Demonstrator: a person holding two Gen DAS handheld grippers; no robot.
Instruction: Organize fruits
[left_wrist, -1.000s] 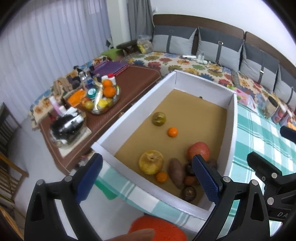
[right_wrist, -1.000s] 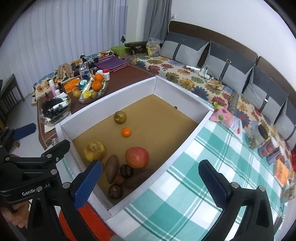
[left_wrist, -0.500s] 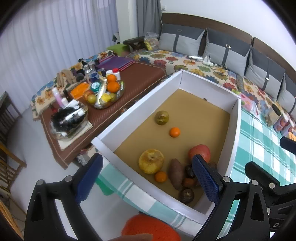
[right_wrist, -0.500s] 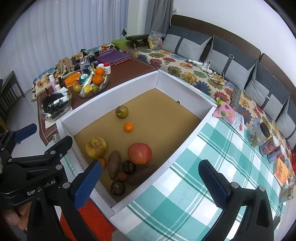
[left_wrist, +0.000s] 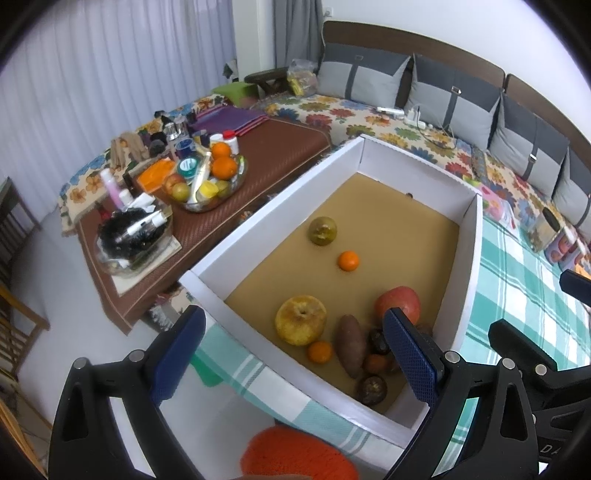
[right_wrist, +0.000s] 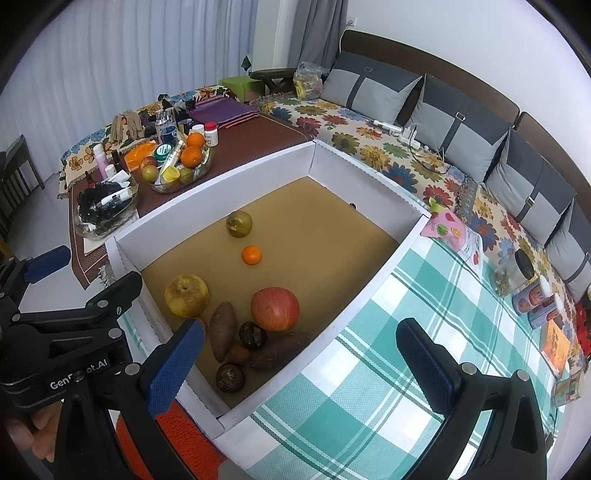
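Blue-padded left gripper (left_wrist: 295, 350): you hold it spread wide, empty, above the box's near corner.
Right gripper (right_wrist: 303, 363): likewise apart, empty.
White box (right_wrist: 221, 192): fruits clustered at its near end.
Small orange (left_wrist: 320, 351): only your left view shows it clearly.
Sweet potato (right_wrist: 280, 355): plain only in your right view.

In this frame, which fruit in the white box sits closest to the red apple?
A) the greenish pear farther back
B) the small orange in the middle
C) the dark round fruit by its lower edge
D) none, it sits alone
C: the dark round fruit sits right against the red apple, which is in the white box.
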